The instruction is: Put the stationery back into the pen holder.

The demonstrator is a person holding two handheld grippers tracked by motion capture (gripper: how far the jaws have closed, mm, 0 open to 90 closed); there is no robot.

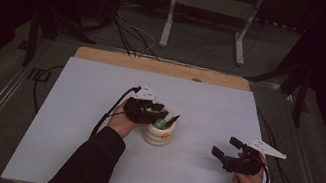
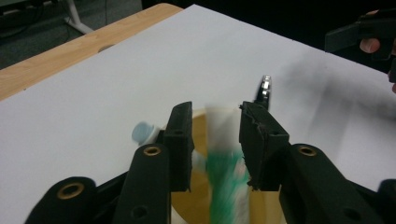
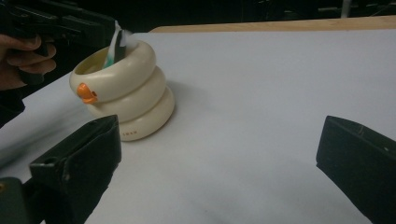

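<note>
Toothpaste tube (image 2: 226, 172) upright in cream ringed cup (image 1: 159, 135), pinched by left tongs (image 2: 215, 142). Right tongs (image 1: 229, 150) spread, empty, well apart over desk (image 1: 208, 109).

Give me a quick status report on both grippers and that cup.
Left gripper shut on green-white tube, over cream ringed cup. Right gripper open, empty, off to the side. Black pen also in cup; nothing blocking.

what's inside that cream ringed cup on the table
A green-and-white tube stands in the cream cup, between the left gripper's jaws, beside a dark pen. The cup's bottom is hidden.
</note>
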